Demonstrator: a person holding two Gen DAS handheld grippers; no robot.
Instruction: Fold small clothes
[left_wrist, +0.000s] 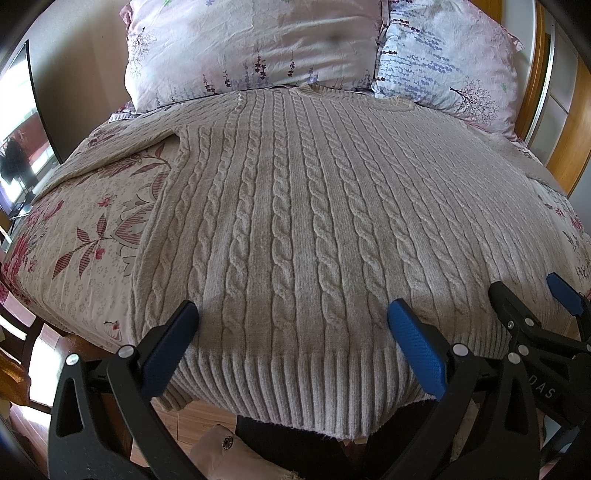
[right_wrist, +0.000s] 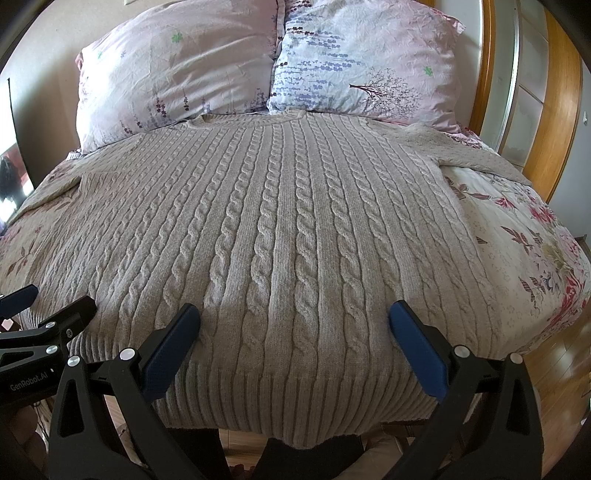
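Observation:
A beige cable-knit sweater lies flat on the bed, collar toward the pillows, ribbed hem hanging over the near edge. It also shows in the right wrist view. One sleeve spreads out left, the other right. My left gripper is open and empty above the hem, left of centre. My right gripper is open and empty above the hem, right of centre. Each gripper shows in the other's view: the right one, the left one.
Two floral pillows lean at the head of the bed. A floral bedspread covers the mattress. A wooden headboard stands at the right. A dark screen is at the left. Wooden floor lies below.

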